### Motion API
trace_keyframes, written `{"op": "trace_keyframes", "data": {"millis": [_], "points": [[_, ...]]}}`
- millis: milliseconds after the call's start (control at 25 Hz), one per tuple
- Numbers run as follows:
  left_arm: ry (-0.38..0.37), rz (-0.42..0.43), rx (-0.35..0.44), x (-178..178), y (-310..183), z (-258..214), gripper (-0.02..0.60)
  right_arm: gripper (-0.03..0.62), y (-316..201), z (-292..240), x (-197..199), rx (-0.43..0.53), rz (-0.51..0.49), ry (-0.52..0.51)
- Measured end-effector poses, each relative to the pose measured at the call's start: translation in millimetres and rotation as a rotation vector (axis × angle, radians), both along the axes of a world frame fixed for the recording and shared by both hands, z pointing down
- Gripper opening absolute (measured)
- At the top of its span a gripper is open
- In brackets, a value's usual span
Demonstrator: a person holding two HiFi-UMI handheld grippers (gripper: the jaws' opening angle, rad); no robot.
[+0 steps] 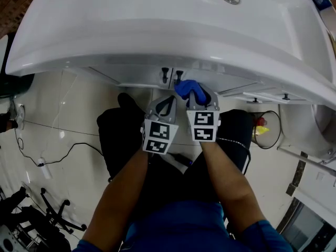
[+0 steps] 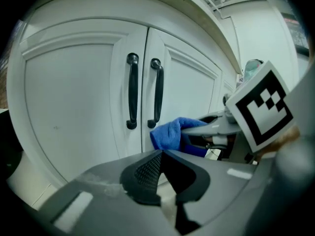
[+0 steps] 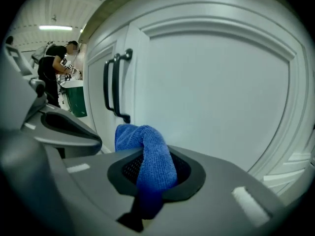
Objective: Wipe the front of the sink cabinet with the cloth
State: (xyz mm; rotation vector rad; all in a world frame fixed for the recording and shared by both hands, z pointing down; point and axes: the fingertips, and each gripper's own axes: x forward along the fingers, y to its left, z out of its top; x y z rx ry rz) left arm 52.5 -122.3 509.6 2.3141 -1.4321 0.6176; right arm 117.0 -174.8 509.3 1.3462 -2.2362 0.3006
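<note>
the left gripper (image 1: 167, 103) and the right gripper (image 1: 202, 96) are both made of grey plastic, with smooth and rounded shells. on the inner side of each jaw sits a black pad (image 2: 147, 171) with a fine mesh pattern on it. on the grey shell, further back from the pads, there are small white rectangular marks (image 3: 246, 200). each gripper carries a white cube printed with black square markers: the left cube (image 1: 159, 136) and the right cube (image 1: 204, 126). the person wears a blue top (image 1: 184, 227) with short sleeves (image 1: 258, 232), and black trousers (image 1: 118, 135).
</note>
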Motion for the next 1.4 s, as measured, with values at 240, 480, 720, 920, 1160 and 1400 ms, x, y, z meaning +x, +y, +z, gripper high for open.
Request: {"op": "trace_keyframes", "data": {"millis": [240,480,720,920,1160,1400], "points": [[0.002,-0.008,-0.013,-1.5,-1.6,2.3,0.006,0.060,-0.4,51.1,7.9,-0.188,0.039,0.045],[0.011,-0.023,-0.019,-4.5,-3.8,3.7,0.006,0.059,2.6,90.6,13.0,-0.306,0.062,0.092],[0.013,-0.027,-0.027,-6.7,-4.4,7.1,0.006,0.060,5.3,111.9,13.2,-0.366,0.066,0.116],[0.011,-0.022,-0.027,-6.3,-6.6,6.1,0.006,0.059,7.0,112.6,9.6,-0.378,0.056,0.116],[0.005,-0.001,-0.008,4.5,-4.9,2.3,0.006,0.060,15.1,74.8,15.3,-0.294,0.043,0.080],[0.104,0.036,0.082,28.2,2.7,-33.3,0.006,0.060,34.2,-18.2,33.3,-0.033,0.022,-0.022]]}}
